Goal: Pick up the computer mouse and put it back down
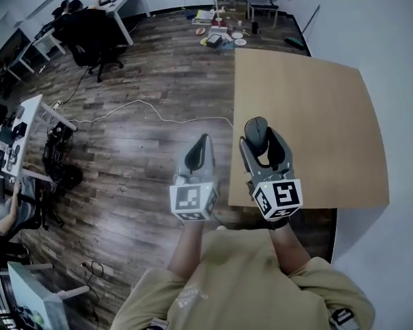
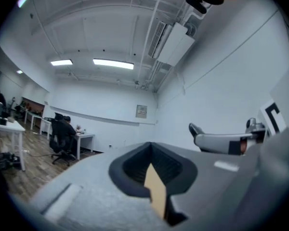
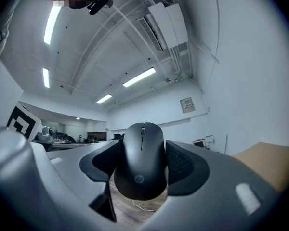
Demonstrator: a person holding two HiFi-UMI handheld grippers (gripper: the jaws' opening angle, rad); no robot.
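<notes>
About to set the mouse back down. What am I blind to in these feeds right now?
- Underside of the mouse: the right gripper view shows only its top.
- Its height above the table: the head view looks steeply down, and the right gripper covers the spot beneath.
- Floor clutter beyond the table: too small in the head view.

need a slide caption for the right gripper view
Black computer mouse clamped between the fingers of the right gripper, its buttons facing the camera, office ceiling lights behind.
</notes>
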